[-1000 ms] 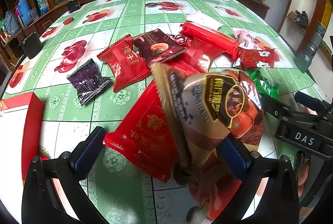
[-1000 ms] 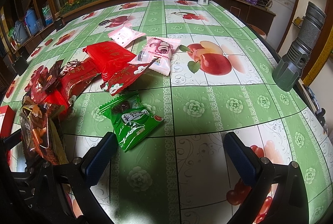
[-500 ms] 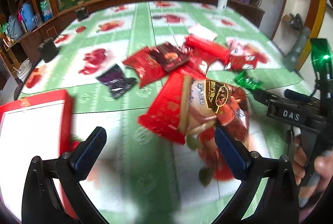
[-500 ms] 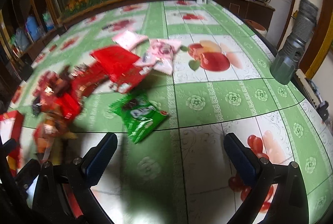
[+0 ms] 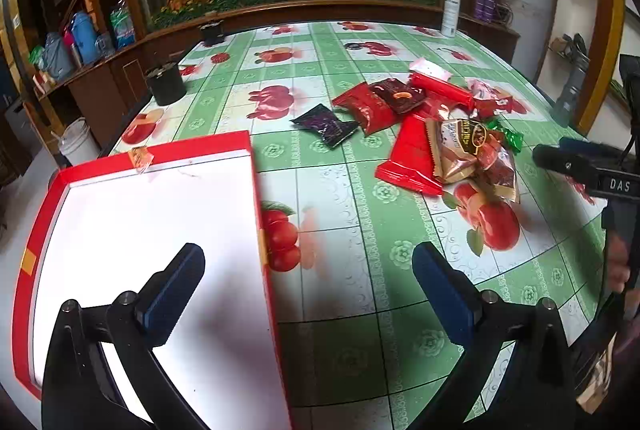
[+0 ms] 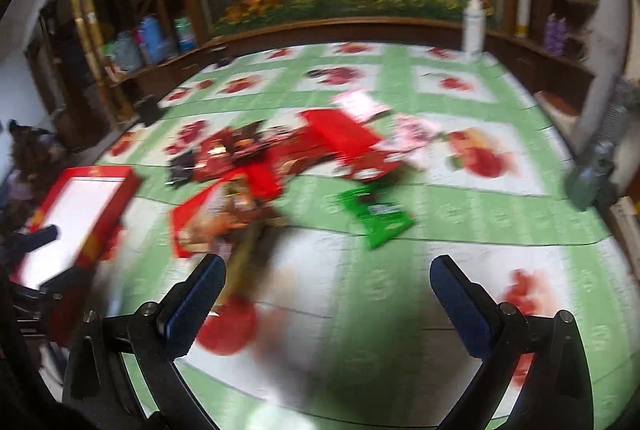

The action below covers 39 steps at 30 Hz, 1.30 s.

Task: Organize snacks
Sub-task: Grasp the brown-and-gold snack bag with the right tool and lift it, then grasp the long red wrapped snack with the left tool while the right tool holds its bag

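A red box (image 5: pixel 160 152) with a bare white inside lies at the table's near left. My left gripper (image 5: pixel 308 278) hangs open and holds nothing, its left finger over the box and its right finger over the tablecloth. The snack pile sits further right: a brown-gold packet (image 5: pixel 464 150) on a big red packet (image 5: pixel 408 158), a purple packet (image 5: pixel 326 124) and a green packet (image 5: pixel 508 138). My right gripper (image 6: pixel 324 282) is open and holds nothing, short of the blurred pile (image 6: pixel 260 158) and the green packet (image 6: pixel 376 216). The red box (image 6: pixel 80 206) shows at the left of this view.
Two black pots (image 5: pixel 164 84) (image 5: pixel 212 30) stand near the table's far left edge. A white spray bottle (image 5: pixel 450 14) is at the back and a grey torch (image 5: pixel 568 98) at the right edge. A white bucket (image 5: pixel 78 146) sits on the floor at left.
My left gripper has drawn back and to the left, over the red box. The brown-gold packet that stood close between its fingers now lies on the pile. The right wrist view has pulled back and blurred.
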Each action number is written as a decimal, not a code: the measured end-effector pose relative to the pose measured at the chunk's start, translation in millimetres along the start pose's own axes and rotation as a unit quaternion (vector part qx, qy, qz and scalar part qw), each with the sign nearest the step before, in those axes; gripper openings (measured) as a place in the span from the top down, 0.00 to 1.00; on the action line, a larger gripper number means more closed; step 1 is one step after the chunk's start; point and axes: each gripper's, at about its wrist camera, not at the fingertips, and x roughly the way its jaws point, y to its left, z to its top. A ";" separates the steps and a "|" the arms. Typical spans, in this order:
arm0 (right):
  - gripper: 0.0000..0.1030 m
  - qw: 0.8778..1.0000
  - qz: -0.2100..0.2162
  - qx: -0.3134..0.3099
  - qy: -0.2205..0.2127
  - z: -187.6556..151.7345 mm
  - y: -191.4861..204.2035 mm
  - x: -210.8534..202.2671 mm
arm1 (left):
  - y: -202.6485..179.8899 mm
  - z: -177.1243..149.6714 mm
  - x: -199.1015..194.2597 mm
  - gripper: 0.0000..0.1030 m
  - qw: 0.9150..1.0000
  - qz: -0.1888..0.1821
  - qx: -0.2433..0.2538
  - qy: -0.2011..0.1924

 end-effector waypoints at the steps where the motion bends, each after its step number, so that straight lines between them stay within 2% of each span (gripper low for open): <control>1: 0.00 1.000 0.014 0.005 0.002 0.3 4.5 3.6 | 0.9 -0.1 0.2 0.00 1.000 -0.001 -0.003 0.000; 5: 0.00 0.999 0.046 0.019 0.022 7.5 20.9 23.6 | -1.2 -1.3 0.9 0.00 1.000 -0.005 0.002 0.003; 8: 0.01 0.997 0.050 0.032 0.038 11.7 28.3 40.6 | -2.6 -4.1 1.1 0.00 1.000 -0.006 0.008 0.006; 14: 0.09 0.995 0.062 0.055 0.062 16.7 37.9 62.5 | -2.0 -6.0 2.9 0.00 1.000 -0.007 0.007 0.013; 15: 0.14 0.994 0.060 0.056 0.068 16.8 38.8 66.1 | -2.3 -5.7 3.0 0.00 1.000 -0.008 0.008 0.013; 16: 0.25 0.994 0.060 0.057 0.073 16.8 39.3 69.7 | -2.5 -5.4 2.8 0.00 1.000 -0.008 0.009 0.012; 17: 0.30 0.993 0.066 0.061 0.076 16.3 39.1 72.4 | -2.8 -4.8 2.9 0.00 1.000 -0.009 0.011 0.012; 18: 0.42 0.992 0.076 0.064 0.074 15.3 38.4 73.3 | -2.6 -4.3 3.4 0.00 1.000 -0.010 0.011 0.013; 20: 0.46 0.993 0.078 0.062 0.071 14.7 39.1 72.4 | -2.9 -2.9 5.9 0.00 1.000 -0.013 0.011 0.016; 23: 0.56 0.993 0.086 0.061 0.060 13.7 34.7 68.1 | -5.2 1.3 10.3 0.00 1.000 -0.015 0.013 0.022; 24: 0.65 0.992 0.090 0.065 0.054 13.6 31.1 65.9 | -6.7 3.1 11.5 0.00 1.000 -0.016 0.015 0.022; 25: 0.67 0.992 0.095 0.072 0.040 13.8 23.4 60.6 | -9.3 5.5 12.9 0.00 0.999 -0.017 0.019 0.023; 28: 0.68 0.992 0.088 0.084 0.012 13.9 3.8 51.5 | -22.0 14.4 18.4 0.00 0.999 -0.017 0.040 0.022; 30: 0.68 0.991 0.088 0.101 0.012 13.9 -11.2 50.1 | -32.9 22.7 25.5 0.00 0.998 -0.024 0.059 0.027; 33: 0.68 0.983 0.102 0.156 0.009 13.4 -40.8 49.0 | -45.2 36.7 41.3 0.00 0.996 -0.038 0.075 0.039; 39: 0.68 0.968 0.124 0.215 -0.042 14.5 -73.1 32.4 | -62.6 57.7 70.6 0.00 0.992 -0.062 0.085 0.064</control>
